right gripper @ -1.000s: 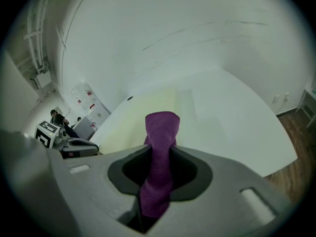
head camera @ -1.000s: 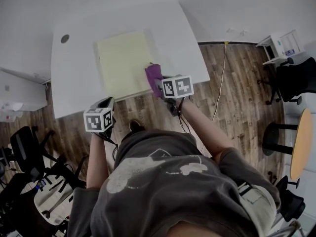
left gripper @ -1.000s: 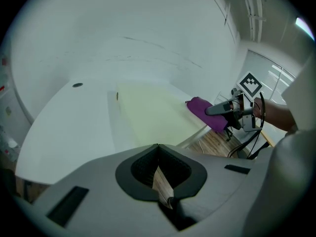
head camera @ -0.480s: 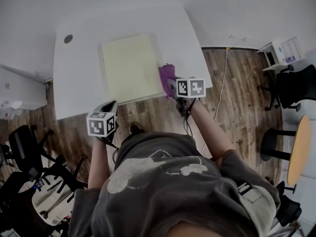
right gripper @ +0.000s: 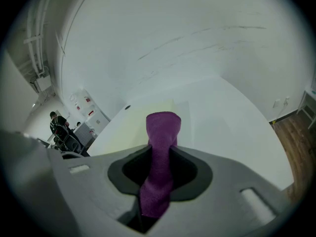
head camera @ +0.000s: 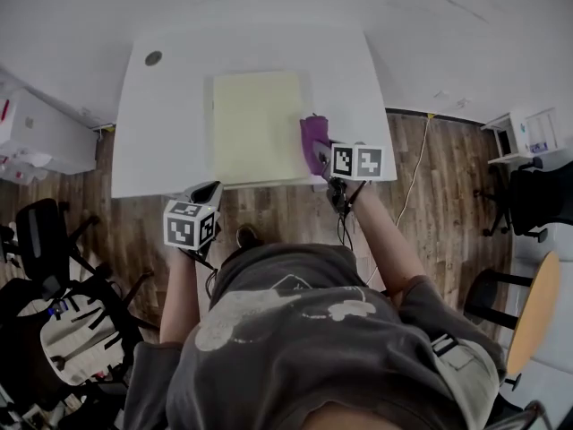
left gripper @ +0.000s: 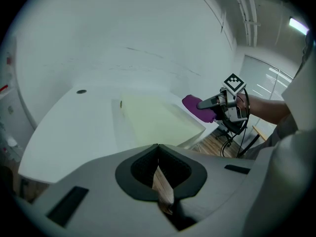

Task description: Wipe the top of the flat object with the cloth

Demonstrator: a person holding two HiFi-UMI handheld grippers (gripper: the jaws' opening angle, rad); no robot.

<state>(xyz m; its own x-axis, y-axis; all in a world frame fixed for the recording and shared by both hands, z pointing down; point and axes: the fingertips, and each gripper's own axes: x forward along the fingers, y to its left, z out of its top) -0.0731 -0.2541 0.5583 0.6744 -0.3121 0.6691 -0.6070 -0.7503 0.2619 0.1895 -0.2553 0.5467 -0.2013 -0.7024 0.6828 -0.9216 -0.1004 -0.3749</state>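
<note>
A pale yellow flat object (head camera: 258, 128) lies on the white table (head camera: 170, 133). My right gripper (head camera: 320, 155) is shut on a purple cloth (head camera: 315, 140), which hangs at the flat object's right edge near the table's front. In the right gripper view the cloth (right gripper: 162, 132) sticks up from the right gripper (right gripper: 160, 149), with the flat object (right gripper: 136, 120) beyond it. My left gripper (head camera: 208, 192) hovers off the table's front edge, left of the flat object. In its own view the left gripper (left gripper: 158, 147) is shut on nothing, and the flat object (left gripper: 153, 117) and cloth (left gripper: 195, 105) lie ahead.
A round cable hole (head camera: 154, 58) marks the table's far left corner. Black chairs (head camera: 45, 249) crowd the floor at the left, beside a white cabinet (head camera: 45, 133). A cable (head camera: 416, 164) runs over the wooden floor at the right, near a round table (head camera: 533, 316).
The right gripper has carried the cloth a little farther in over the table, staying beside the flat object's right edge. The left gripper has come slightly nearer the table's front edge. The head view has shifted.
</note>
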